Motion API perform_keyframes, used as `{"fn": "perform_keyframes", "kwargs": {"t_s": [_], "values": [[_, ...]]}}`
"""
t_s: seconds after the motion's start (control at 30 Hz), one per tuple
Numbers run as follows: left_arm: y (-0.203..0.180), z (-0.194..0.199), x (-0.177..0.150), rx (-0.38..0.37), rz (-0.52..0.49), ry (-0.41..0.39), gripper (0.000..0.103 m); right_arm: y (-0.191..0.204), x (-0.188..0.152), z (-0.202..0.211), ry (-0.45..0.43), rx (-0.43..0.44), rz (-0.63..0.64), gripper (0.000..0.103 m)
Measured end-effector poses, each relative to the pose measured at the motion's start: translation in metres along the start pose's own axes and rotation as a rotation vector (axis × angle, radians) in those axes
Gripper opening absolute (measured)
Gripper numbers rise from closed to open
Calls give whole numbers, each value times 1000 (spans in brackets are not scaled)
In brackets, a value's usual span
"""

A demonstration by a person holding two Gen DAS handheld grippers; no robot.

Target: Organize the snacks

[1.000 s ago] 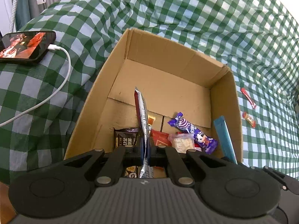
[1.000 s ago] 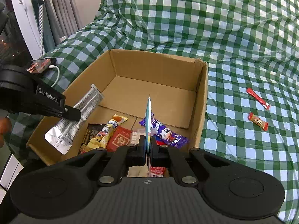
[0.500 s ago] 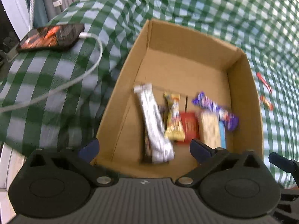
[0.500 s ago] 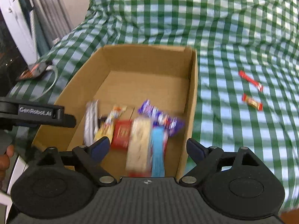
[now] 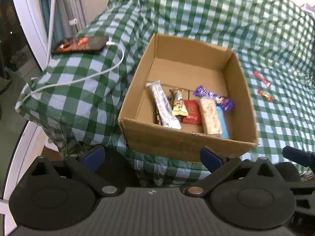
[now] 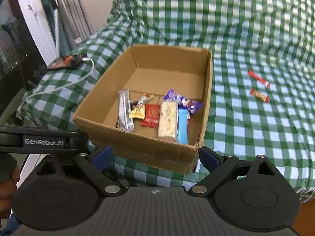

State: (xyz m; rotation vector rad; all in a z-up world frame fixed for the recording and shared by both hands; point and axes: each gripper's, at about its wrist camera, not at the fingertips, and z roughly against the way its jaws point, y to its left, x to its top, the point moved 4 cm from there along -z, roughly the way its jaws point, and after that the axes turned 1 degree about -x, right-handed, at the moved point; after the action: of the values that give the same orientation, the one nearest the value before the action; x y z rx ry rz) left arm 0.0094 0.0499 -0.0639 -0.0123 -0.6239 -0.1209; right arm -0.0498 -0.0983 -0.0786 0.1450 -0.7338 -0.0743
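Sitting on a green checked cloth, the cardboard box holds a row of snacks: a silver bar, a yellow packet, a red packet, a pale rice bar, a blue stick and a purple wrapper. Two red candies lie on the cloth, well apart from the box. Both claws are just before the box's near wall, pinching nothing: the left claw is spread wide, and the right claw is opening. A phone with a white cable lies to the left.
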Motion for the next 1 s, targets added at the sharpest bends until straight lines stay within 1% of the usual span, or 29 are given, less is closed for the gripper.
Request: {"fn": "perform_keyframes", "kwargs": {"t_s": [0.17,0.5,0.73,1.0], "values": [[-3,22,-6,-9,-5,-50,103,6,-6,28,-66,-7,26,97],[2,60,-26,-23,27,-107,103,10,-14,65,-139,-2,41,98],[4,71,-31,-28,27,-133,103,14,-20,80,-167,-3,44,98],[6,73,-33,-29,29,-132,103,16,-22,83,-173,-3,45,99]]}}
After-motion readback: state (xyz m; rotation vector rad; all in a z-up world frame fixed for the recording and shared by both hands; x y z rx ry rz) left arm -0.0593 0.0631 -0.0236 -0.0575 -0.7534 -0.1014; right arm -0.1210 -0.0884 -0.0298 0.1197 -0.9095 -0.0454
